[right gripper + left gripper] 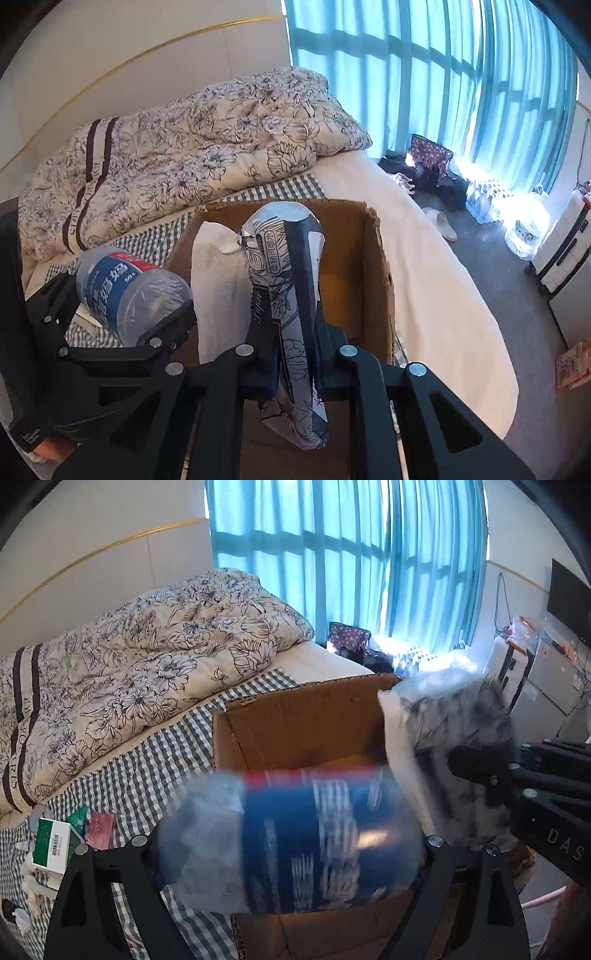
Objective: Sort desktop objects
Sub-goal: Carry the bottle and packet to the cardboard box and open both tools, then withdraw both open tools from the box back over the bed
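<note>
The left tongs (147, 314) are clamped on a clear plastic water bottle (125, 288) with a blue and red label, which lies sideways between the black fingers, blurred in the left wrist view. The right tongs (295, 354) are closed tight on a soft tissue pack (291, 295) in a glossy wrapper printed with dark line-drawn flowers; the pack stands on end, its top rising ahead of the tongs and its lower end hanging below them.

Just ahead of both tongs sits an open cardboard box (373, 266), brown and corrugated with torn flap edges. A white, nubbly towel-like cloth (218, 284) stands in the box, just left of the tissue pack. Bottle and pack are both held over the box's near side.

To the left of the left tongs, a green and white carton (50, 843) and small red and green packets (98, 825) lie on a grey checked sheet (147, 771). Beyond the box, the bed carries a rumpled cream quilt (192, 147) with dark floral outlines. Teal curtains (424, 81) glow over a barred window. To the right of the right tongs, slippers (443, 223) and bags lie on a grey floor (509, 306).
</note>
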Action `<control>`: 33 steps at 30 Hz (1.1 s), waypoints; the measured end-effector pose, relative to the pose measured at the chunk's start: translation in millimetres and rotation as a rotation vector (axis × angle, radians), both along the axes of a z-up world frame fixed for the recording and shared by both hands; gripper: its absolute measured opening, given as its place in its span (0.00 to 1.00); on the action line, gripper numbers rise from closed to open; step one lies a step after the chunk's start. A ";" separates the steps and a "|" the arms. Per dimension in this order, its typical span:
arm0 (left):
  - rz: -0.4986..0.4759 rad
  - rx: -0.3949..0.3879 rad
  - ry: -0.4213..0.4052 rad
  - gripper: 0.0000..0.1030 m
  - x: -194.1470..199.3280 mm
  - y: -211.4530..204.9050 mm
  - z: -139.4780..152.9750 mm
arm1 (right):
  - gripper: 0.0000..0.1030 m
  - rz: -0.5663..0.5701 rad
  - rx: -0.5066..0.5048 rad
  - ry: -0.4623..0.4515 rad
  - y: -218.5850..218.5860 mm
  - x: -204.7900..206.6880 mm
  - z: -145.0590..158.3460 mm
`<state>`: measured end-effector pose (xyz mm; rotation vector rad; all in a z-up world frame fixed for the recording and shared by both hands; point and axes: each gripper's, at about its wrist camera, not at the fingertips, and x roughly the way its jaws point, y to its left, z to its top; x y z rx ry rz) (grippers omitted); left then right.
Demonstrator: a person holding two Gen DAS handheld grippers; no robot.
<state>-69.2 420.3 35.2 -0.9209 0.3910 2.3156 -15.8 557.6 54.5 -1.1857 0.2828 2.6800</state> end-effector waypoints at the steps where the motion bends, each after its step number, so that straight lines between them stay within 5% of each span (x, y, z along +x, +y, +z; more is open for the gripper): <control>1: -0.005 -0.007 0.002 1.00 0.8 0.6 -0.7 | 0.26 -0.002 -0.004 -0.001 0.9 -0.5 -2.2; 3: -0.021 -0.035 0.017 1.00 6.0 3.0 -1.6 | 0.83 -0.022 -0.001 0.013 1.7 0.2 -2.5; 4: -0.020 -0.050 0.030 1.00 7.7 3.6 -0.9 | 0.87 -0.035 -0.001 0.033 1.0 2.0 -1.2; 20: 0.085 -0.018 0.040 1.00 1.8 -58.7 17.9 | 0.87 0.000 0.015 0.062 -34.4 3.1 19.4; 33: 0.332 -0.039 0.051 1.00 -7.2 -217.8 27.5 | 0.87 0.173 0.017 0.074 -159.6 -11.0 25.0</control>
